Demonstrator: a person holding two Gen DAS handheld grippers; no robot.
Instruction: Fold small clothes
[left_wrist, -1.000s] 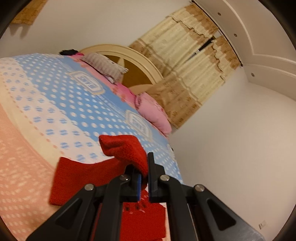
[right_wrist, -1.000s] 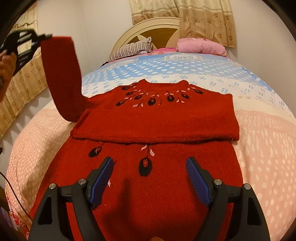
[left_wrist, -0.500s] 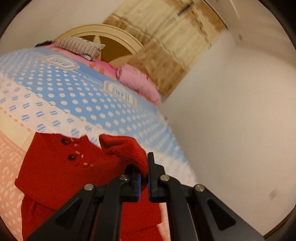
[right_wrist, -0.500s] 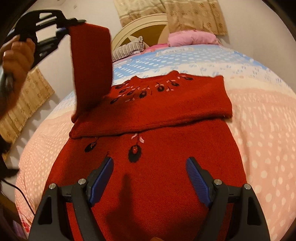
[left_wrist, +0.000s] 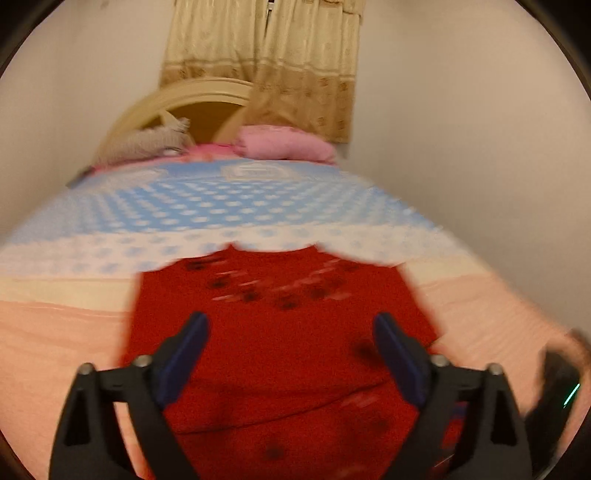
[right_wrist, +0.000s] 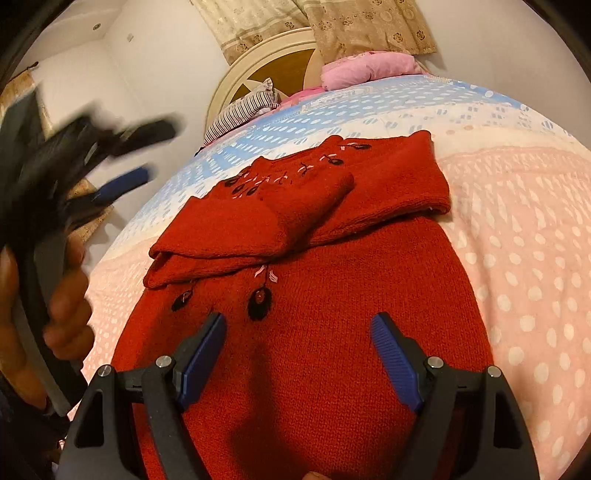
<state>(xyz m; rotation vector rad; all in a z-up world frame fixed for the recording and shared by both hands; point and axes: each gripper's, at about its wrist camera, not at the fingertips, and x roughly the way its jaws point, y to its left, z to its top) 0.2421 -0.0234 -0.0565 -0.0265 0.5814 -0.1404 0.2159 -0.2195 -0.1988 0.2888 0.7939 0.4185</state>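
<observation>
A red knitted sweater (right_wrist: 332, 295) with dark embroidered flowers lies flat on the bed, also filling the left wrist view as sweater (left_wrist: 280, 280). Both sleeves are folded in; the left sleeve (right_wrist: 258, 218) lies across the chest. My left gripper (left_wrist: 290, 321) hovers over the sweater, jaws opening wide with nothing between them. In the right wrist view it shows blurred at the left, left gripper (right_wrist: 147, 153), held by a hand (right_wrist: 66, 295). My right gripper (right_wrist: 298, 321) stands open above the sweater's lower body, holding nothing.
The bedcover (right_wrist: 517, 240) is pink with white dots near me and blue further back. A pink pillow (right_wrist: 369, 68) and a striped pillow (right_wrist: 243, 110) rest against the cream headboard (right_wrist: 266, 48). Curtains (left_wrist: 280, 55) hang behind. A wall runs along the bed's right side.
The left gripper has let go of the sleeve, which now lies across the sweater's chest. It swung down and rolled level, and its jaws have opened. The right gripper barely shifted.
</observation>
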